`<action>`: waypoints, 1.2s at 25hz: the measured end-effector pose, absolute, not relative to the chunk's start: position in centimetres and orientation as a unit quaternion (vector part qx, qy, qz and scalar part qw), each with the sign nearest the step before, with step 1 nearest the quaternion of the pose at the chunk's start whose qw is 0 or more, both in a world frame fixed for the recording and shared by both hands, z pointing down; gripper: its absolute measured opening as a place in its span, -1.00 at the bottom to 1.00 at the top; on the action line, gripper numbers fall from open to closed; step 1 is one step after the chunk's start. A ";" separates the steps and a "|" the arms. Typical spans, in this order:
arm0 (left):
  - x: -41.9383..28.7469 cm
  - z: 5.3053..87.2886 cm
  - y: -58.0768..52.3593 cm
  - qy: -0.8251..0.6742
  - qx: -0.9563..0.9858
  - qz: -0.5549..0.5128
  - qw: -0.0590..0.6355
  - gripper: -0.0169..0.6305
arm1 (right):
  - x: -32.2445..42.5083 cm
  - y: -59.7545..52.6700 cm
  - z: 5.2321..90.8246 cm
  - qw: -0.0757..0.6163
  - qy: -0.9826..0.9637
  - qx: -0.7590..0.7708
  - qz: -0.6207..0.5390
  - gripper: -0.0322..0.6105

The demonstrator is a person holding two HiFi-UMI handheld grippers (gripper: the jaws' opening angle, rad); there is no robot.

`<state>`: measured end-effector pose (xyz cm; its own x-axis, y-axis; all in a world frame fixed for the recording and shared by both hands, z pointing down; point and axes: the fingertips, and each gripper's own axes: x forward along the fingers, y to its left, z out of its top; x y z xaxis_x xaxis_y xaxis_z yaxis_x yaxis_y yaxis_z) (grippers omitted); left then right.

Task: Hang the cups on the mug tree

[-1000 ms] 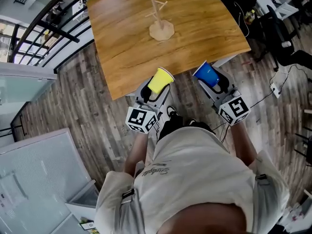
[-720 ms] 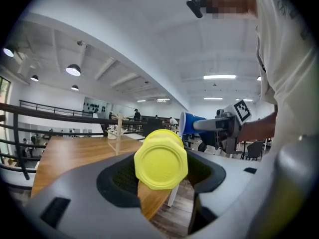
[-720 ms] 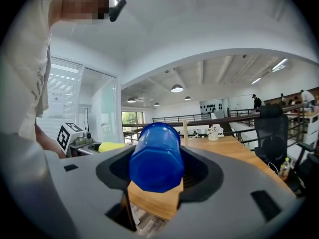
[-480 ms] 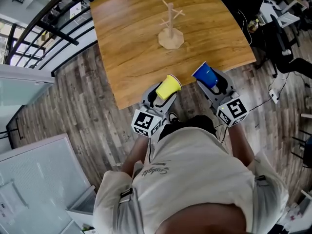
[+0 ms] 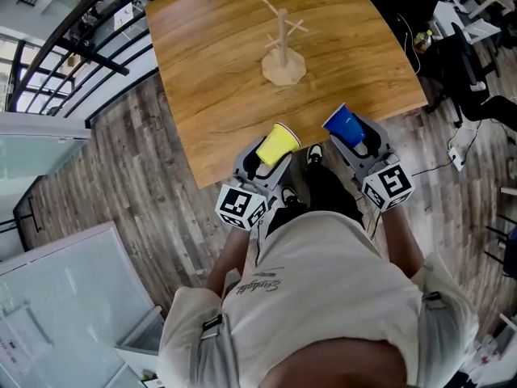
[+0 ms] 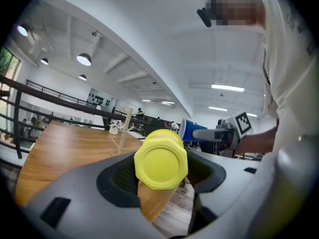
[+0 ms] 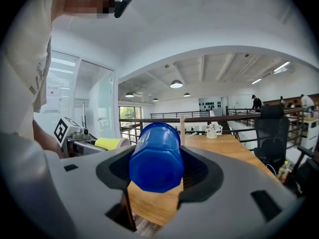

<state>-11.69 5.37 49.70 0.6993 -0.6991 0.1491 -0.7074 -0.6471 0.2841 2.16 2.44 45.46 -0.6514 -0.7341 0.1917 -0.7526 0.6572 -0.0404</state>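
A yellow cup (image 5: 278, 144) lies base-back in my left gripper (image 5: 260, 158), whose jaws are shut on it; its base (image 6: 161, 164) fills the left gripper view. My right gripper (image 5: 360, 139) is shut on a blue cup (image 5: 344, 125), whose base (image 7: 154, 162) faces the right gripper camera. Both grippers hover at the near edge of the wooden table (image 5: 218, 71). The bare wooden mug tree (image 5: 283, 48) stands upright on its flat base, well beyond both cups, toward the far middle of the table. Its post (image 7: 182, 129) shows just behind the blue cup.
Plank floor (image 5: 137, 168) lies left of the table, with a black railing (image 5: 73, 47) at the far left. A dark office chair (image 5: 477, 71) and cables are on the right. A small white object (image 7: 214, 130) sits on the far table end.
Both grippers with their cups have come forward to the table's near edge. The mug tree now sits nearer in the head view.
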 end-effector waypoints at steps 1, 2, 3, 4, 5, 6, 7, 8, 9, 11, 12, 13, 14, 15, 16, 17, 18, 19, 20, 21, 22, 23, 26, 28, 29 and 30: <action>-11.9 49.2 4.7 -0.394 0.903 -0.001 0.173 -0.12 | 2.4 1.9 45.9 0.079 -0.907 0.408 0.065 -0.14; -12.3 48.8 3.8 -0.403 0.897 -0.015 0.182 -0.12 | 2.6 1.3 46.3 0.079 -0.908 0.404 0.069 -0.14; -12.6 48.3 2.8 -0.414 0.891 -0.025 0.187 -0.12 | 2.8 0.5 46.7 0.080 -0.910 0.399 0.073 -0.14; -12.9 47.9 1.6 -0.425 0.885 -0.028 0.186 -0.12 | 2.9 -0.3 47.1 0.083 -0.913 0.392 0.076 -0.14; -13.1 47.6 0.5 -0.435 0.882 -0.026 0.182 -0.12 | 3.0 -1.2 47.5 0.086 -0.916 0.385 0.078 -0.14; -13.2 47.3 -0.5 -0.441 0.880 -0.020 0.176 -0.12 | 3.1 -2.1 47.8 0.088 -0.918 0.378 0.078 -0.14; -13.3 47.0 -1.4 -0.446 0.879 -0.013 0.169 -0.12 | 3.2 -3.0 48.0 0.089 -0.920 0.373 0.076 -0.14; -13.4 46.7 -2.3 -0.448 0.879 -0.005 0.162 -0.12 | 3.3 -4.0 48.0 0.089 -0.922 0.370 0.073 -0.14; -13.4 46.5 -3.3 -0.450 0.880 0.003 0.155 -0.12 | 3.4 -5.1 48.0 0.086 -0.923 0.369 0.071 -0.14; -13.2 46.0 -5.1 -0.453 0.880 0.014 0.144 -0.12 | 3.7 -7.2 47.7 0.075 -0.924 0.369 0.073 -0.14; -12.9 45.8 -6.1 -0.455 0.879 0.018 0.139 -0.12 | 3.8 -8.1 47.6 0.071 -0.924 0.368 0.075 -0.14; -12.6 45.6 -7.0 -0.458 0.879 0.021 0.134 -0.12 | 4.0 -9.0 47.6 0.069 -0.925 0.365 0.077 -0.14; -12.3 45.4 -7.9 -0.460 0.878 0.026 0.128 -0.12 | 4.1 -9.8 47.6 0.067 -0.927 0.362 0.078 -0.14; -12.0 45.2 -8.8 -0.462 0.878 0.031 0.123 -0.12 | 4.1 -10.5 47.7 0.067 -0.928 0.357 0.078 -0.14; -11.7 45.1 -9.6 -0.464 0.877 0.034 0.119 -0.12 | 4.2 -11.1 47.8 0.068 -0.930 0.352 0.078 -0.14; -11.5 44.9 -10.4 -0.466 0.876 0.036 0.116 -0.12 | 4.3 -11.7 48.0 0.070 -0.932 0.347 0.077 -0.14; -11.2 44.7 -11.1 -0.468 0.876 0.038 0.114 -0.12 | 4.5 -12.3 48.2 0.072 -0.934 0.342 0.077 -0.14; -10.9 44.6 -11.7 -0.469 0.875 0.039 0.112 -0.12 | 4.8 -12.8 48.4 0.074 -0.935 0.338 0.078 -0.14; -10.7 44.6 -12.2 -0.471 0.874 0.042 0.110 -0.12 | 5.1 -13.3 48.7 0.075 -0.936 0.334 0.081 -0.14; -10.4 44.6 -12.5 -0.473 0.873 0.043 0.109 -0.12 | 5.5 -13.8 49.0 0.076 -0.937 0.331 0.086 -0.14; -10.1 44.6 -12.8 -0.476 0.872 0.044 0.108 -0.12 | 5.8 -14.2 49.3 0.077 -0.937 0.329 0.092 -0.14; -9.9 44.6 -13.1 -0.479 0.870 0.045 0.109 -0.12 | 6.1 -14.7 49.7 0.078 -0.937 0.327 0.098 -0.14; -9.5 44.8 -13.7 -0.490 0.863 0.045 0.111 -0.12 | 6.3 -15.7 51.0 0.088 -0.939 0.314 0.112 -0.14; -9.5 44.9 -14.0 -0.498 0.859 0.045 0.111 -0.12 | 5.9 -16.3 51.6 0.096 -0.941 0.302 0.114 -0.14; -9.5 45.0 -14.1 -0.501 0.857 0.046 0.109 -0.12 | 5.6 -16.5 51.8 0.100 -0.943 0.296 0.115 -0.14; -9.5 45.1 -14.2 -0.503 0.856 0.049 0.109 -0.12 | 5.3 -16.7 52.0 0.104 -0.944 0.290 0.115 -0.14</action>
<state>-9.51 -14.17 45.09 0.4895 -0.8503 0.1934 -0.8716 -0.4708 0.1365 5.30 -16.73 51.99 -0.8096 -0.5242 0.2640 -0.5723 0.8049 -0.1567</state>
